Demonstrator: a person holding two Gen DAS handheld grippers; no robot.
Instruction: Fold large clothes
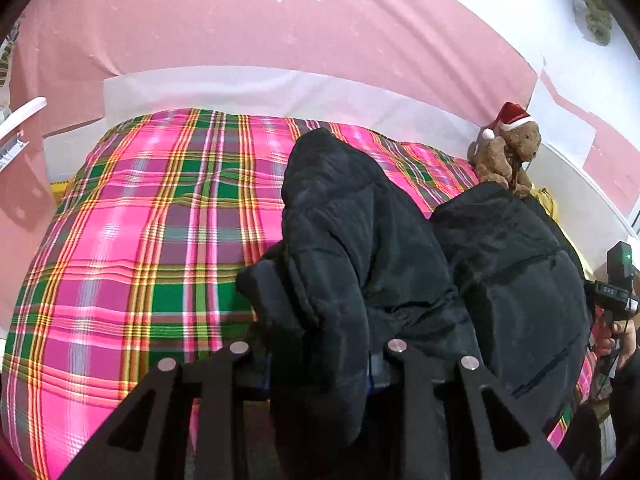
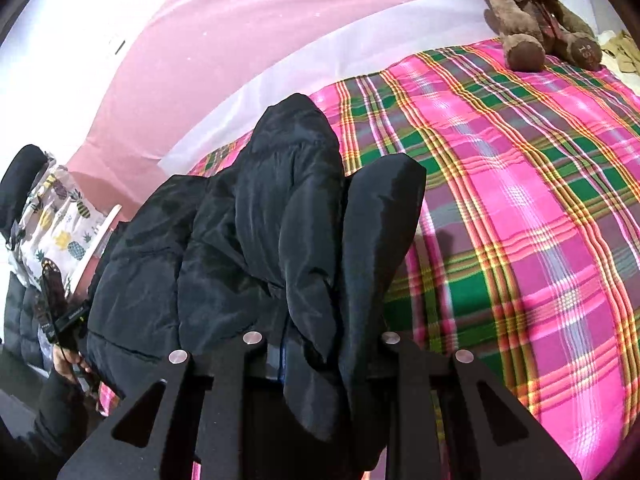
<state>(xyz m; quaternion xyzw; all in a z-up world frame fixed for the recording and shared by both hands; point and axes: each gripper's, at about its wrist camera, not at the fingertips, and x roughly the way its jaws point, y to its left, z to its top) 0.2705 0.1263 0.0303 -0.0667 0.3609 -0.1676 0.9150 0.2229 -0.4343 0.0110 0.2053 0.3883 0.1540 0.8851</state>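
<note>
left gripper (image 1: 318, 364) angled downward, jaws clamped on a thick bunch of black padded cloth — fingertips buried in it. right gripper (image 2: 320, 354) tilted the same way, likewise closed on a bunch of that cloth. bare hand (image 2: 70, 364) on the left gripper's handle — another (image 1: 618, 340) on the right's.

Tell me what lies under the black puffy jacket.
Under the black puffy jacket shows the pink-and-green plaid bedcover, spreading out on both sides. Whatever sits directly beneath the jacket's bulk is covered and cannot be seen.
</note>
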